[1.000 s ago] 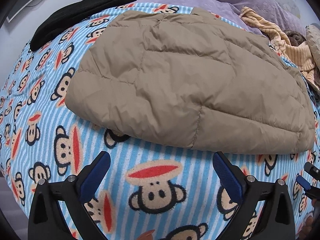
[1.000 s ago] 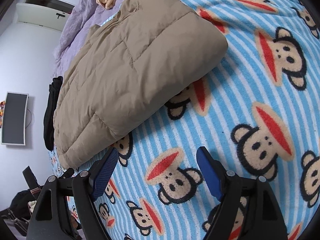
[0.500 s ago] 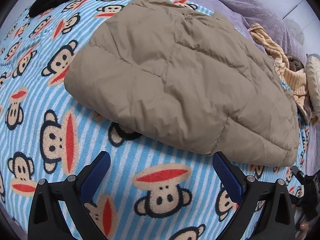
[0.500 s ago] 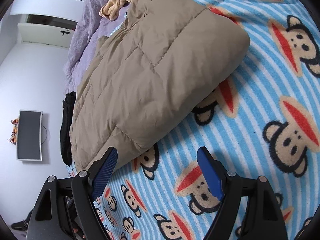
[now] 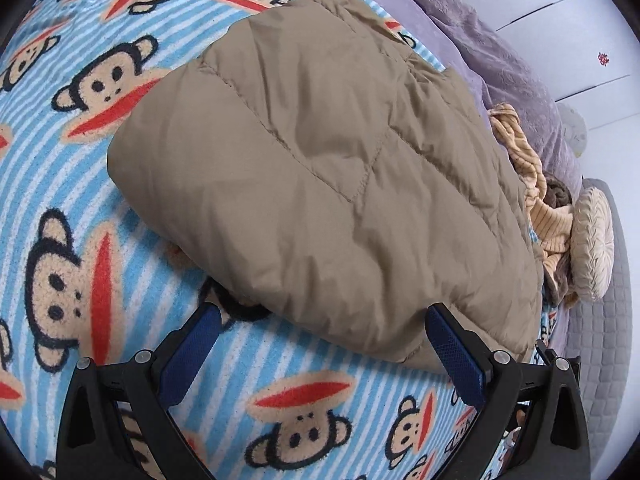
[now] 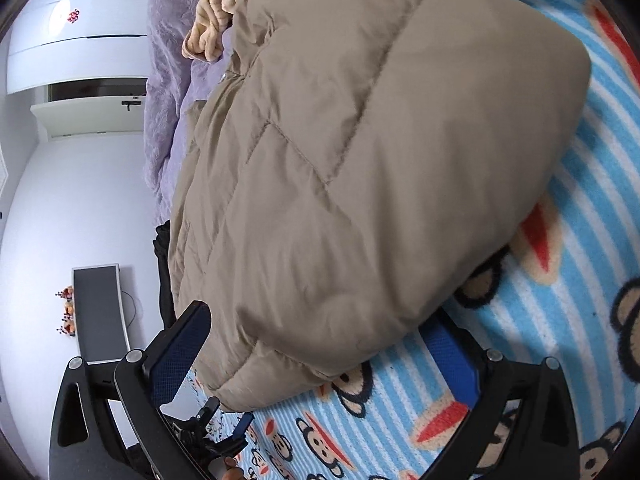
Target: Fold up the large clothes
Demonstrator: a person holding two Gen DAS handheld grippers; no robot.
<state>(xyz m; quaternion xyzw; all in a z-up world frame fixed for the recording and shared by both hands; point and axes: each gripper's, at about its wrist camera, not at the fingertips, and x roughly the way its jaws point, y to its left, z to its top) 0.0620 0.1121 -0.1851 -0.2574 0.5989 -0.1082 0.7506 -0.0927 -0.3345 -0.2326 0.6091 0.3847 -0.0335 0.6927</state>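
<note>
A tan quilted puffer jacket [image 5: 320, 168] lies folded on a blue striped monkey-print blanket [image 5: 80, 200]. My left gripper [image 5: 320, 344] is open, its blue pads on either side of the jacket's near folded edge, which reaches between the fingers. From the other end, the same jacket [image 6: 360, 160] fills the right wrist view. My right gripper [image 6: 324, 348] is open too, with the jacket's thick corner lying between its fingers. The left gripper [image 6: 216, 436] shows small beyond that corner.
A purple quilt [image 5: 500, 60] lies beyond the jacket, with a yellow striped garment [image 5: 536, 192] and a round cream cushion [image 5: 592, 248] at the right. A black garment [image 6: 162, 272] hangs at the bed edge. A monitor [image 6: 100, 312] stands against the white wall.
Both grippers have moved in toward the jacket from opposite ends. Its edges, which lay ahead of the fingertips, now sit between the open fingers. The jacket itself has not shifted.
</note>
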